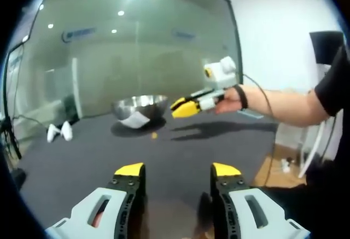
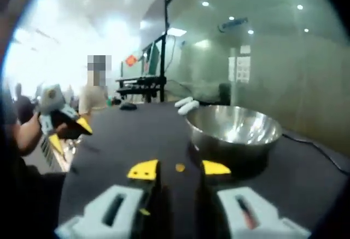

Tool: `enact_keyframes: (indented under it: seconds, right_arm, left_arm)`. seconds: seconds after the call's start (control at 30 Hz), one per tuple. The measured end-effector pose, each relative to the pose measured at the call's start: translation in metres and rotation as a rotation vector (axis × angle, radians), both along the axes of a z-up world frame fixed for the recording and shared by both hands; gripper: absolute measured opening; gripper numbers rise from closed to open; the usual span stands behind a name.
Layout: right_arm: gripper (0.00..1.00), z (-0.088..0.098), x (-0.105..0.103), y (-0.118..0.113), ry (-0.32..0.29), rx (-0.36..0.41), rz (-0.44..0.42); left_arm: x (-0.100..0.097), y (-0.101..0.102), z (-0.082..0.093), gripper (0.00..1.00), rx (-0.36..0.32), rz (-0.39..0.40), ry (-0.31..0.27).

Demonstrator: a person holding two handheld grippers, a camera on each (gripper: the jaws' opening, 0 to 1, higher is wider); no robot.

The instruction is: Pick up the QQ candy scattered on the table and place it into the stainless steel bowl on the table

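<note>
One small round candy (image 2: 180,167), no long axis, lies beside bowl (image 2: 232,129).

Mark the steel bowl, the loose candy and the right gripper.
steel bowl (image 2: 232,125): right gripper view, inner wall.
candy (image 2: 180,167): right gripper view, middle of the orange piece on the table.
right gripper (image 1: 185,108): left gripper view, between its yellow tips.
</note>
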State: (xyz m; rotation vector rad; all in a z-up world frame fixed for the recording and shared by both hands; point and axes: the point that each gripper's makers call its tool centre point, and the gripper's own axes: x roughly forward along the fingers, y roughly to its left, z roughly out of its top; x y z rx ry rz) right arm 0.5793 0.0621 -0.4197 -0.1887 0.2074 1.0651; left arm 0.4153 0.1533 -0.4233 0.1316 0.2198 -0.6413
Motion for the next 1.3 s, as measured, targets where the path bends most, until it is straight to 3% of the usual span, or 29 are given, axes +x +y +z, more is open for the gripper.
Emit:
enact_keyframes:
  seconds: [0.33, 0.53, 0.77, 1.1, 1.3]
  right_arm:
    - [0.29, -0.024, -0.004, 0.007, 0.033, -0.027, 0.023]
    - [0.29, -0.033, 0.006, 0.016, 0.049, -0.045, 0.035]
    - [0.29, -0.046, 0.012, 0.031, 0.014, -0.123, 0.037]
    - [0.26, -0.058, 0.031, 0.053, 0.059, -0.128, 0.021]
    - [0.25, -0.059, 0.028, 0.056, 0.088, -0.097, 0.012]
  left_arm:
    - [0.002, -0.001, 0.0, 0.48, -0.003, 0.006, 0.001]
    - [0.003, 0.001, 0.0, 0.48, -0.006, 0.012, 0.002]
    - [0.002, 0.004, 0.0, 0.48, -0.005, 0.017, 0.002]
    - [-0.001, 0.007, -0.002, 0.48, -0.008, 0.029, 0.008]
    - [0.0, 0.012, -0.004, 0.48, -0.011, 0.035, 0.012]
